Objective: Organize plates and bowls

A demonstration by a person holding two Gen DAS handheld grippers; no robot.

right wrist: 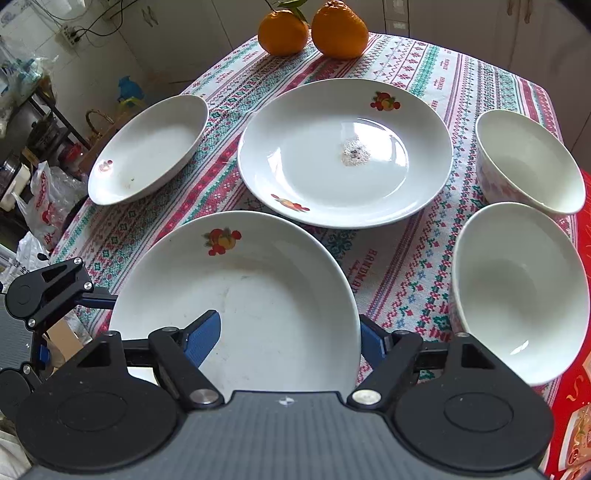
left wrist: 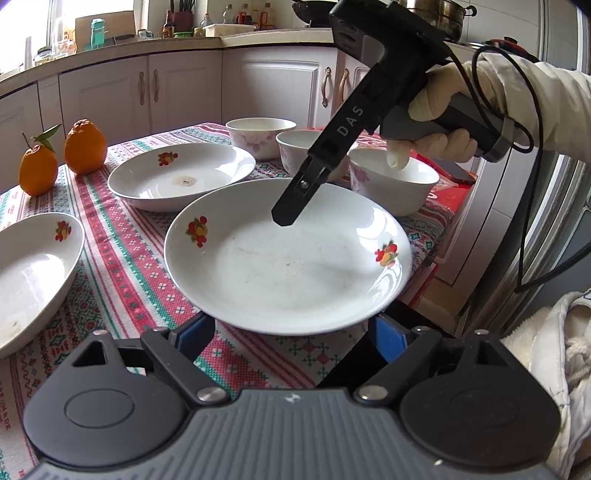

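Near the table's (right wrist: 424,258) front edge sits the closest plate (right wrist: 258,295), and both your grippers work around it. Your right gripper (right wrist: 290,336) has its fingers (right wrist: 203,334) spread wide, one over the plate's inside, the other outside its rim, gripping nothing. Your left gripper (left wrist: 291,332) is likewise released, its fingers straddling that plate's rim. Behind it lies a second plate (right wrist: 343,155); a third plate (right wrist: 151,147) sits toward the left edge. Two bowls (right wrist: 517,288) crowd the right edge, two oranges (right wrist: 314,31) the far edge.

White kitchen cabinets (left wrist: 177,92), bright window (left wrist: 22,22)
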